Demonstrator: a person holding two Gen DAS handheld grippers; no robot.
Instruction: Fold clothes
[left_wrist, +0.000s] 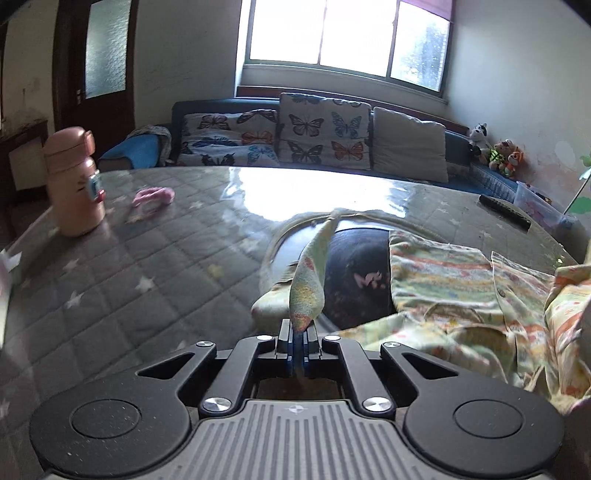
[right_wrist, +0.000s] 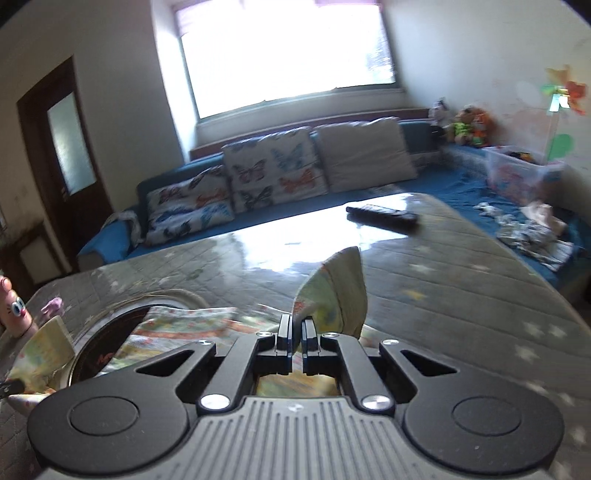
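A pale green patterned garment (left_wrist: 454, 291) with orange and yellow print lies on a grey quilted table (left_wrist: 155, 266), partly over a round black plate (left_wrist: 354, 273) set into the top. My left gripper (left_wrist: 298, 328) is shut on a fold of the garment that stands up between the fingers. In the right wrist view my right gripper (right_wrist: 296, 325) is shut on another corner of the same garment (right_wrist: 334, 291), lifted above the table (right_wrist: 461, 280). The rest of the cloth (right_wrist: 184, 325) spreads to the left.
A pink bottle (left_wrist: 74, 181) and a small pink item (left_wrist: 153, 195) are at the table's left. A black remote (right_wrist: 382, 216) lies at the far right. A blue sofa with butterfly cushions (left_wrist: 317, 133) stands behind, with toys (left_wrist: 498, 151) at its end.
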